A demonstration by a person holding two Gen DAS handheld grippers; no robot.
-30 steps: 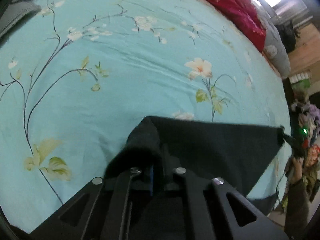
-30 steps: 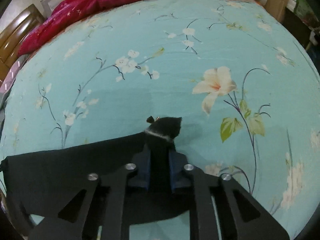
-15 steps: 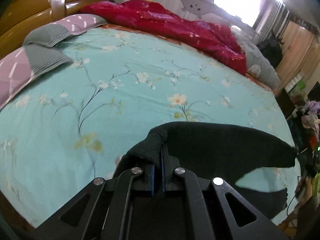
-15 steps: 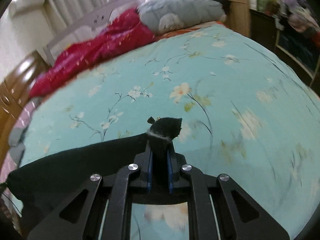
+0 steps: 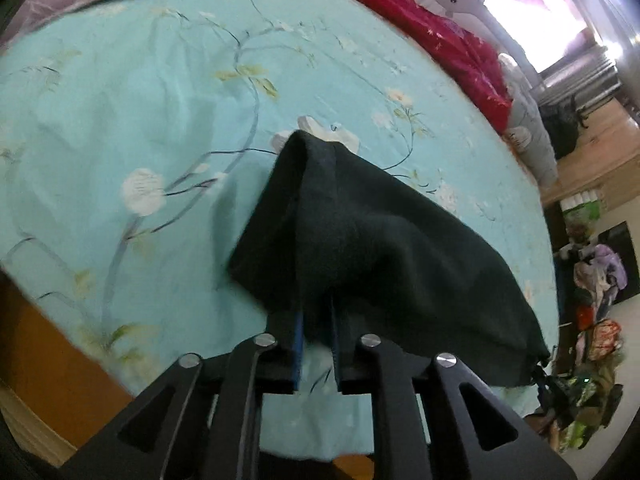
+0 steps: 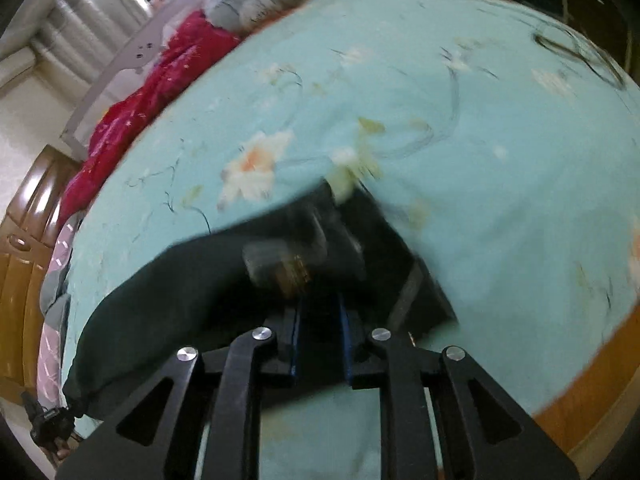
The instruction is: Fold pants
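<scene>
both the left gripper (image 5: 316, 320) and the right gripper (image 6: 320, 316) have their fingers pinched on the dark pants (image 5: 384, 248), held above the bed (image 5: 140, 120), so keep both corners level and lay it down slowly.

The pants (image 5: 380, 248) are plain black. The bedsheet (image 5: 120, 100) is turquoise, printed with white and peach blossoms, green leaves and thin dark stems. At upper right, the quilt (image 5: 440, 36) is crimson with pale specks.
</scene>
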